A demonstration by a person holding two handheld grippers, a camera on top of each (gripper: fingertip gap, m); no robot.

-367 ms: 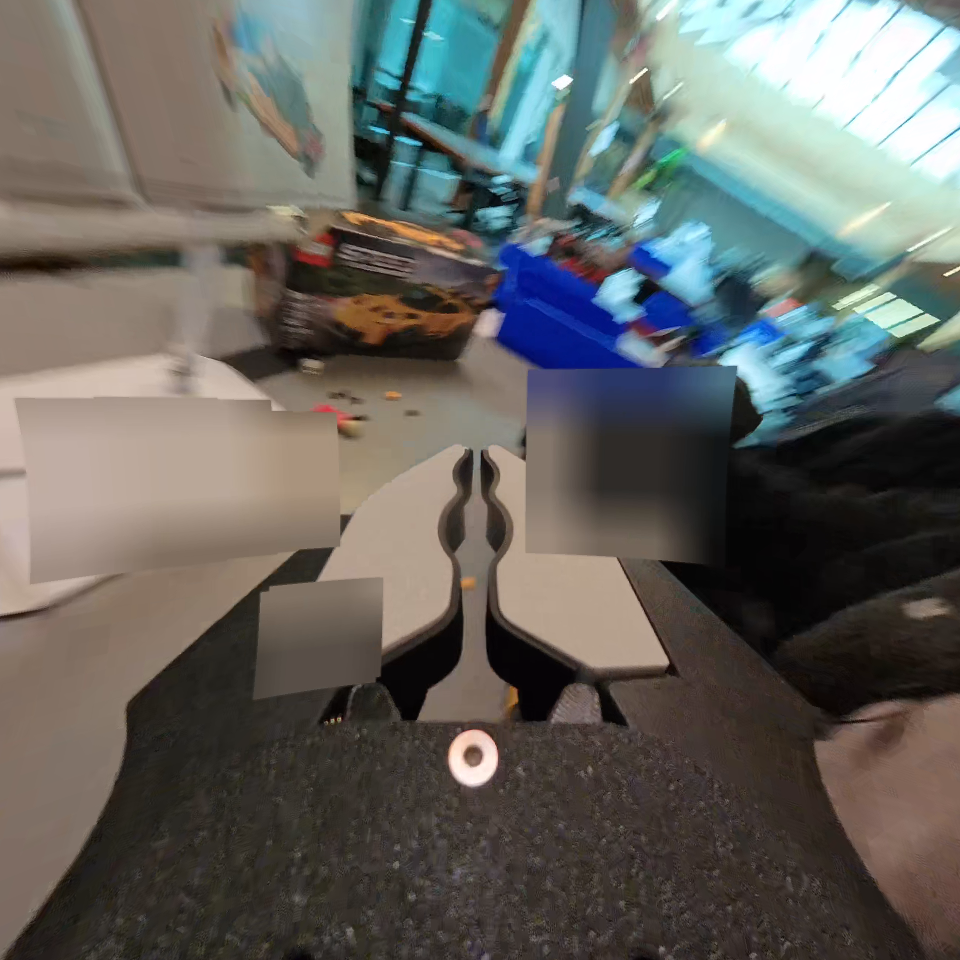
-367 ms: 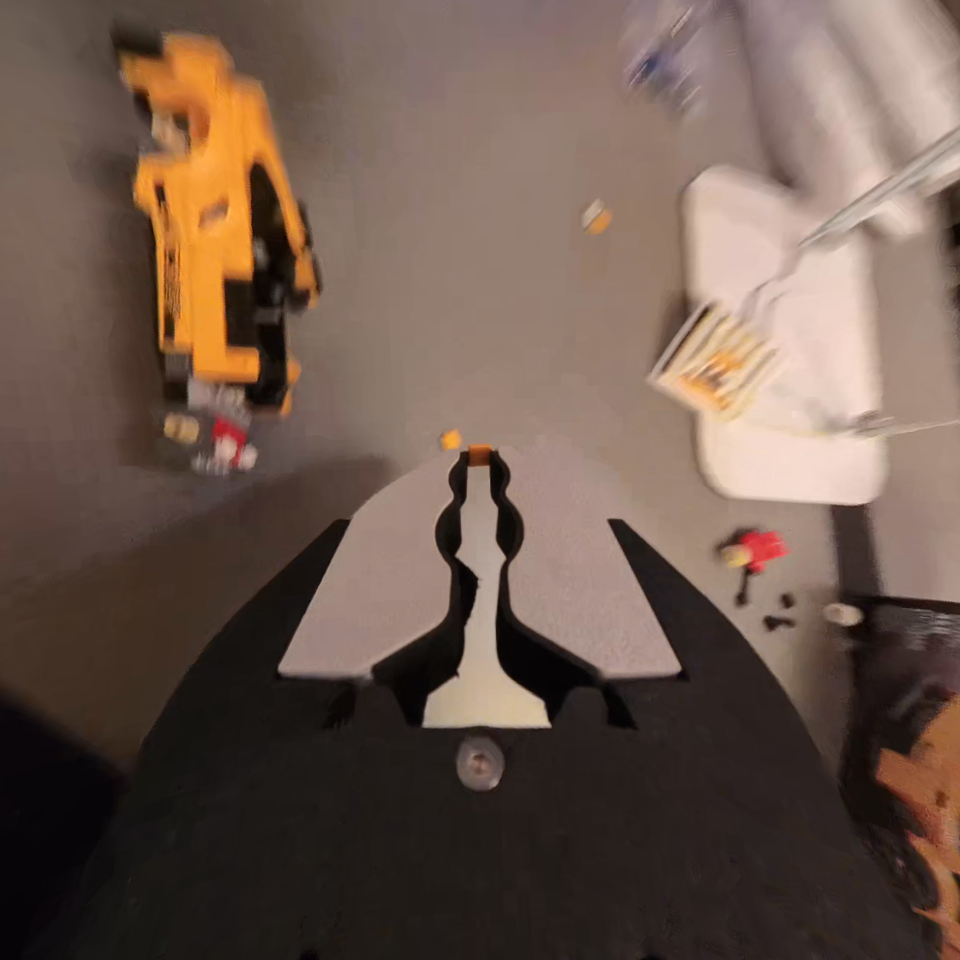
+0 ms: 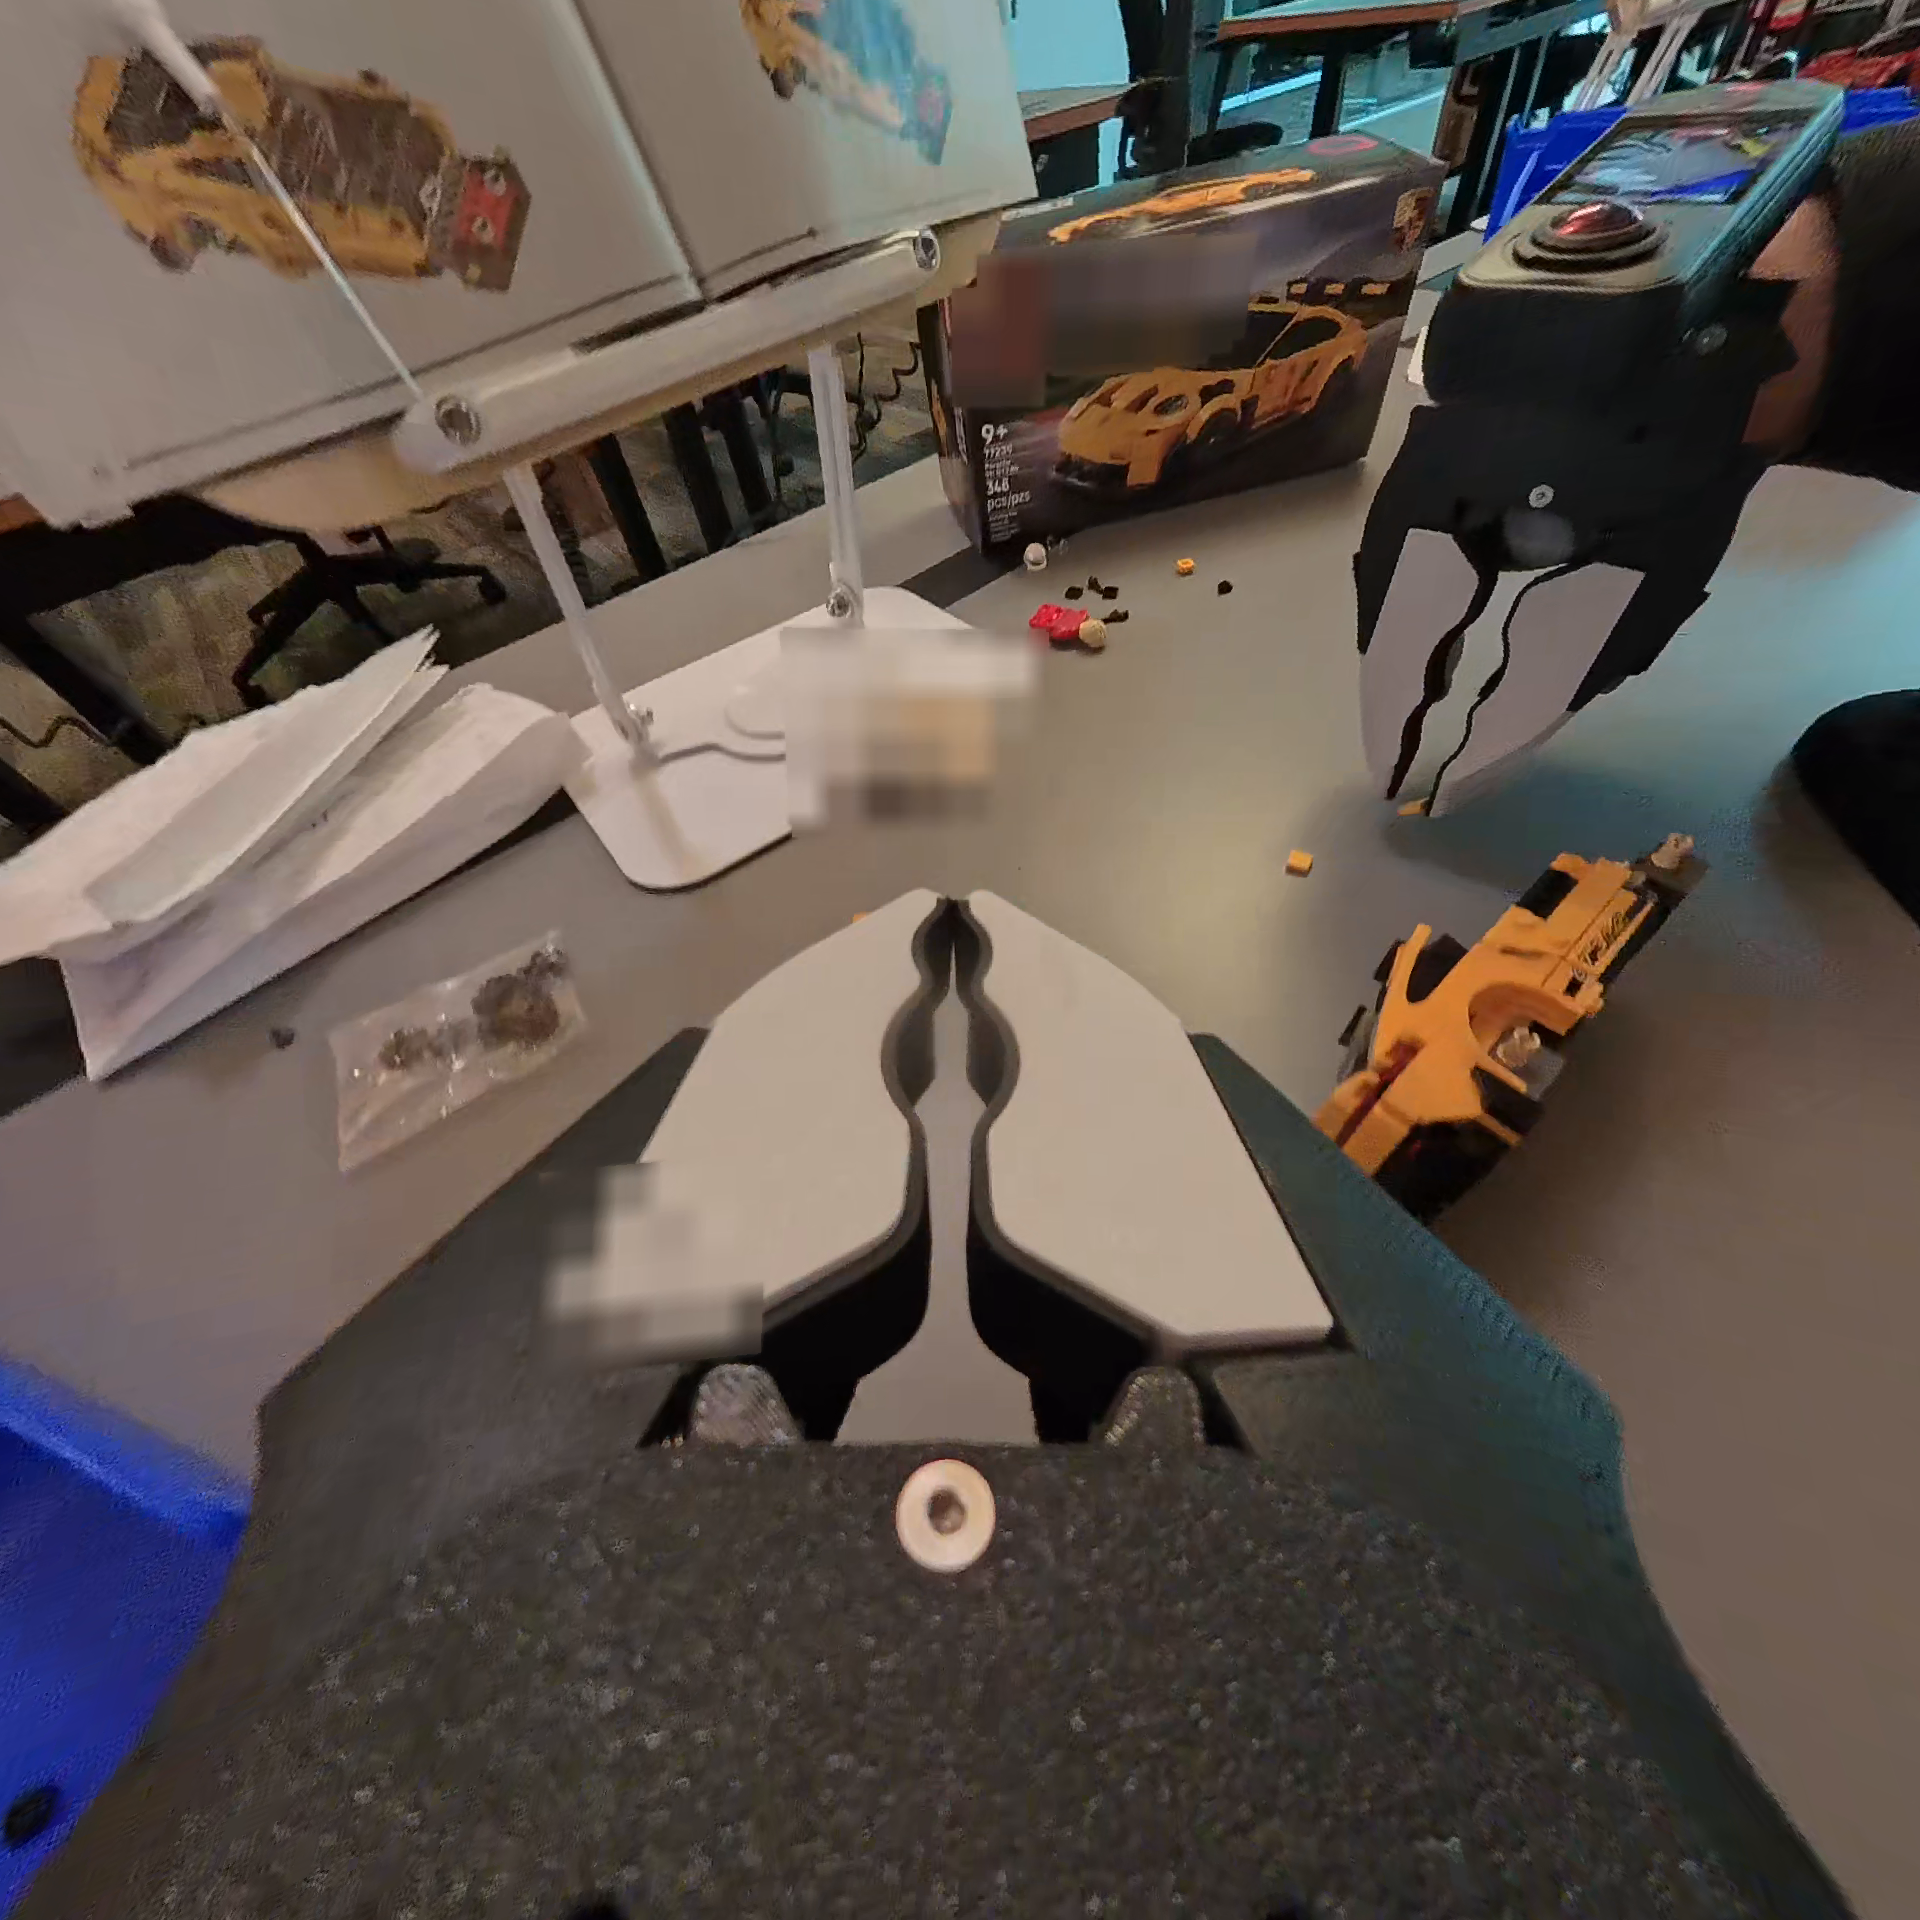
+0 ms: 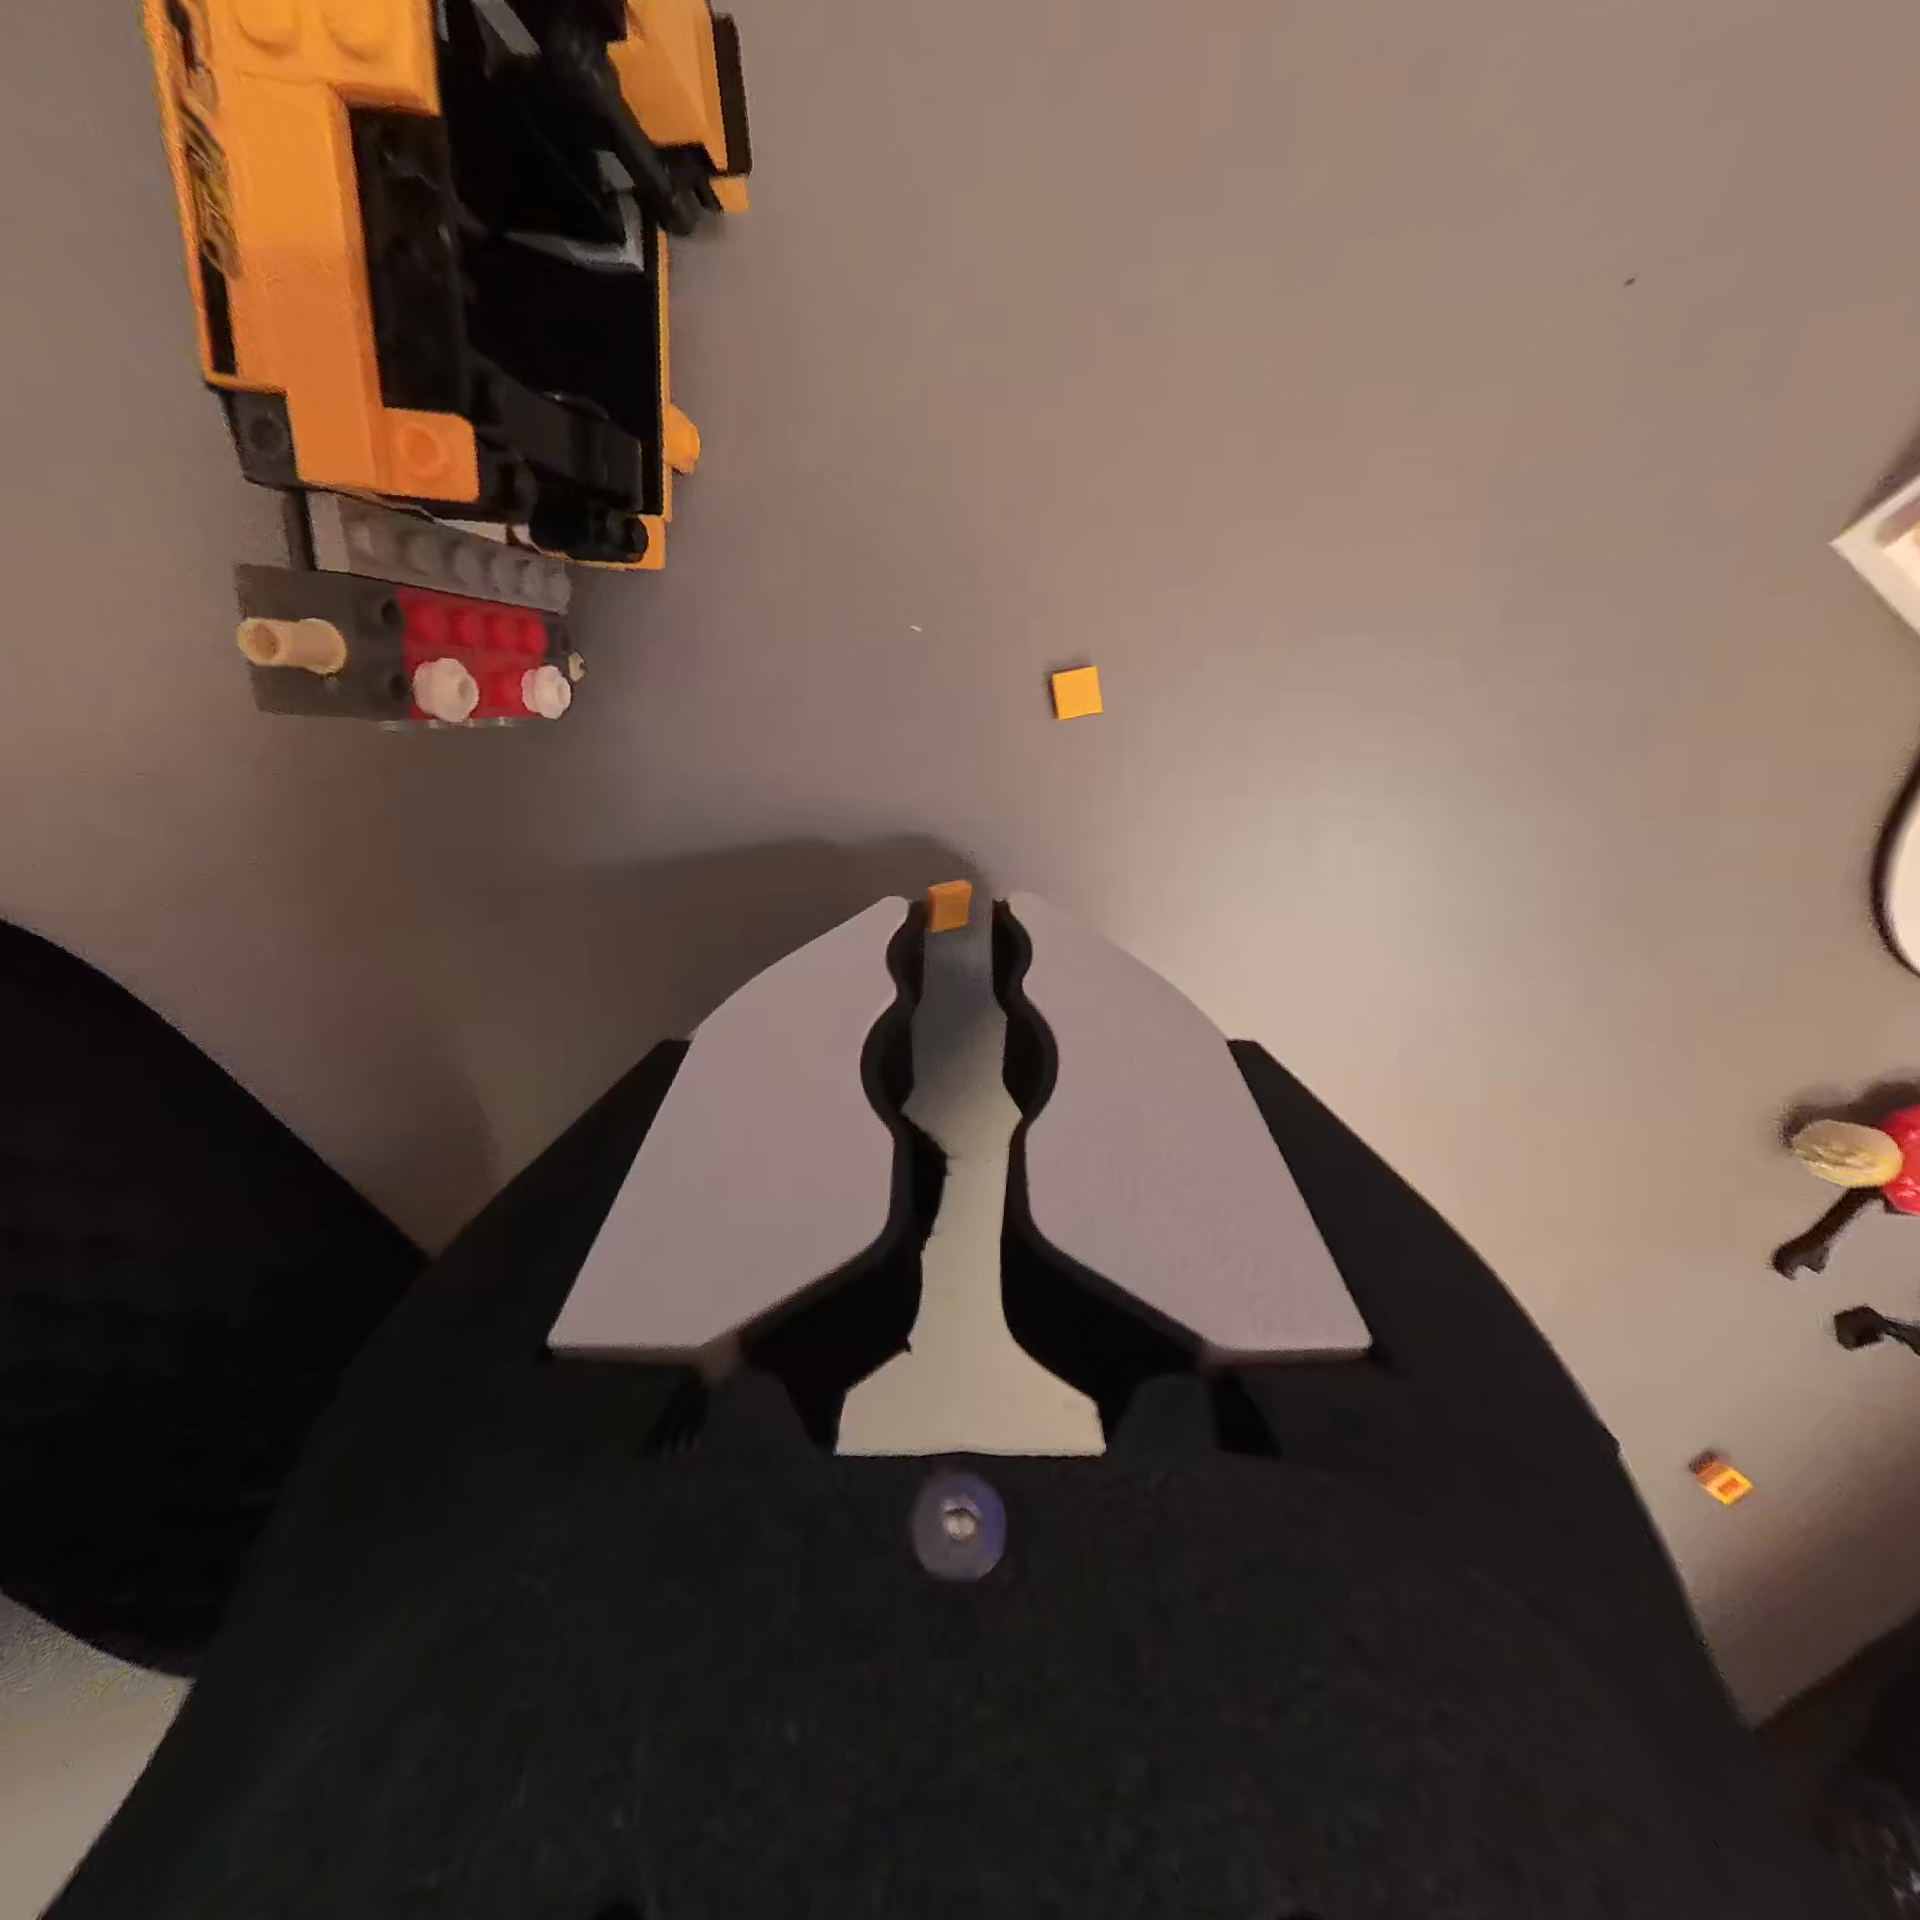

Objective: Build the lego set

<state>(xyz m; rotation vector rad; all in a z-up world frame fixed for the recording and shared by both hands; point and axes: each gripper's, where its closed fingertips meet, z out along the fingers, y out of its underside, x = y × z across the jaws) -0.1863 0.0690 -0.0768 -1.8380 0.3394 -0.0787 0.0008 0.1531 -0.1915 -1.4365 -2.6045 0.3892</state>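
Two grippers over grey table point(image 4: 1351, 416). Left gripper point(image 3: 951, 909) clenched, tips meeting on nothing, hovering above table. Right gripper point(image 4: 951, 914) slightly parted around small orange tile point(image 4: 950, 904); tile touches left pad, gap on right side, so not gripped. Second orange tile point(image 4: 1075, 693) at 1 o'clock, near. Orange brick car point(image 4: 436, 260) at 10 o'clock, well apart. Red figure point(image 4: 1870, 1153) at 3 o'clock.

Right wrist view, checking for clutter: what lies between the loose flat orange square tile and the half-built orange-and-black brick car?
Only bare grey tabletop, seen in the right wrist view.
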